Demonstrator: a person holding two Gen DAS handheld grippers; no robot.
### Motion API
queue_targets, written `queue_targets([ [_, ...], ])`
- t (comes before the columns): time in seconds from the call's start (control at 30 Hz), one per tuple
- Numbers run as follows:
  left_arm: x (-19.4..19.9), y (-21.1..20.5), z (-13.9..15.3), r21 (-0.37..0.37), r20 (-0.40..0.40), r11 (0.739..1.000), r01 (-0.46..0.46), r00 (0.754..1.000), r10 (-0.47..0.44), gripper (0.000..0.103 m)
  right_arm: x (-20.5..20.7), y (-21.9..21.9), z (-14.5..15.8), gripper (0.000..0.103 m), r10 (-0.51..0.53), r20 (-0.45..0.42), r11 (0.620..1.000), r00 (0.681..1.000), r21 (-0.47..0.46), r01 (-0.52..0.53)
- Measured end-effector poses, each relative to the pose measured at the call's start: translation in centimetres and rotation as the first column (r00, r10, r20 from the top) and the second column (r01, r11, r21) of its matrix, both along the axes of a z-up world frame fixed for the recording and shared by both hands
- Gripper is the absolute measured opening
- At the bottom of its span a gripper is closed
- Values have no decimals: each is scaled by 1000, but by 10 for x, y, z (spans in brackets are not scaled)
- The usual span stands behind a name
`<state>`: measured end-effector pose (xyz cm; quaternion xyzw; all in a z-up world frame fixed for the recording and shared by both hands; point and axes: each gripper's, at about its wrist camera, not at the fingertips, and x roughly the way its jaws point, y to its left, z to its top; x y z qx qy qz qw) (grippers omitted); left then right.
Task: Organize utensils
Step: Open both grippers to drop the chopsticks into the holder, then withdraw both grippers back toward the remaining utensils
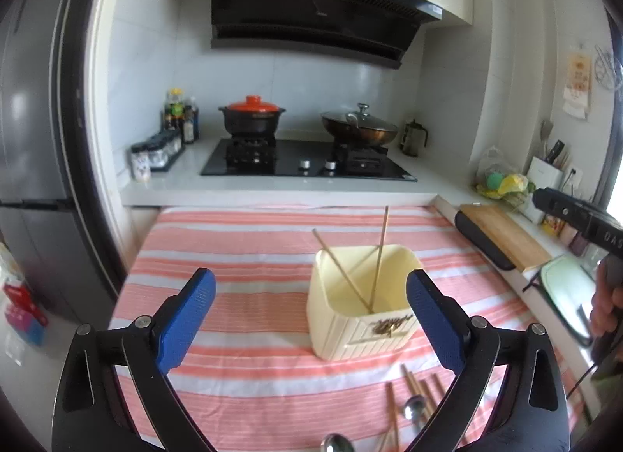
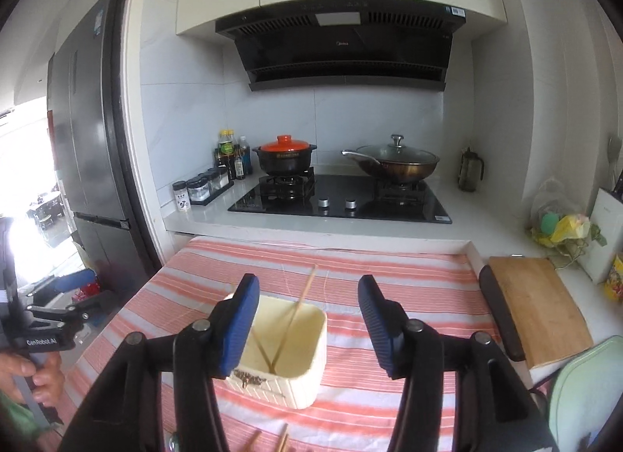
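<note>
A cream utensil holder stands on the striped cloth and holds two wooden chopsticks that lean and cross. It also shows in the right wrist view, with the chopsticks inside. More chopsticks and two metal spoons lie on the cloth in front of the holder. My left gripper is open and empty, low over the cloth, left of the holder. My right gripper is open and empty, above and just behind the holder.
A wooden cutting board and a pale green board lie on the counter at the right. A stove with a red-lidded pot and a wok is behind. A fridge stands at the left.
</note>
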<state>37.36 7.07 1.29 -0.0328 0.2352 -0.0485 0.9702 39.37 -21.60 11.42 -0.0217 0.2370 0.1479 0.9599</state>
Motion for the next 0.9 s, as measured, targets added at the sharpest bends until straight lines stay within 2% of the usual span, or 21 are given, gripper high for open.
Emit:
queue_targets([
  [0.03, -19, 1, -2, 31, 27, 999, -15, 1000, 15, 99, -17, -5, 1, 62, 4, 19, 1000, 1000, -10, -4],
  [0.1, -57, 1, -13, 94, 70, 994, -47, 997, 40, 100, -52, -15, -1, 64, -3, 56, 999, 998, -44, 5],
  [0.2, -100, -1, -39, 155, 24, 988, -27, 999, 23, 100, -102, -27, -15, 68, -42, 99, 994, 994, -96, 51],
  [0.33, -146, -8, -83, 125, -82, 992, 4, 997, 6, 100, -161, -42, -41, 69, -111, 118, 985, 987, -117, 125],
  [0.47, -181, -30, -126, 109, -200, 994, 19, 980, 3, 100, -210, -48, -75, 72, -176, 95, 977, 980, -109, 186],
  [0.53, -195, -39, -140, 101, -219, 995, 18, 976, 5, 100, -231, -50, -91, 74, -201, 77, 971, 977, -114, 209],
  [0.63, -211, -44, -153, 39, -254, 999, 17, 967, -7, 101, -254, -49, -114, 79, -215, 54, 966, 975, -136, 220],
  [0.73, -226, -47, -155, 53, -250, 999, -5, 968, 18, 102, -269, -46, -133, 79, -208, 35, 961, 977, -177, 211],
  [0.9, -250, -43, -151, 52, -185, 999, 11, 983, -1, 102, -299, -46, -143, 79, -213, 86, 956, 973, -189, 226],
])
